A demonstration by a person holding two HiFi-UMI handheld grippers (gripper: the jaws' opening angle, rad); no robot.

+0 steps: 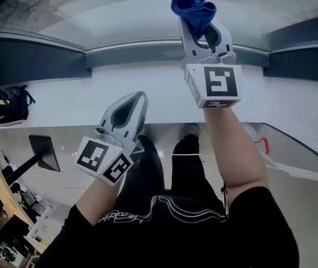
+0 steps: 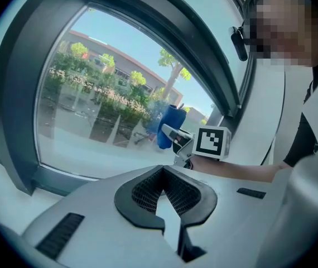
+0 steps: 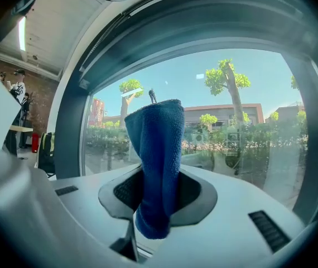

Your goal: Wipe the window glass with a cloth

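A blue cloth (image 1: 193,11) (image 3: 158,161) is clamped in my right gripper (image 1: 202,33), which is raised toward the window glass (image 1: 120,10). From the right gripper view the cloth stands up between the jaws with the window glass (image 3: 248,133) just beyond it. Whether the cloth touches the glass I cannot tell. My left gripper (image 1: 130,109) hangs lower, over the white sill, shut with nothing in it. The left gripper view shows the cloth (image 2: 167,126) and the right gripper (image 2: 182,141) against the window glass (image 2: 92,94).
A dark window frame (image 1: 36,57) runs along the bottom of the pane above a white sill (image 1: 81,102). A black and yellow bag (image 1: 3,108) lies at the left. A monitor (image 1: 43,152) and a desk (image 1: 0,197) stand lower left. The person's legs (image 1: 164,166) are below.
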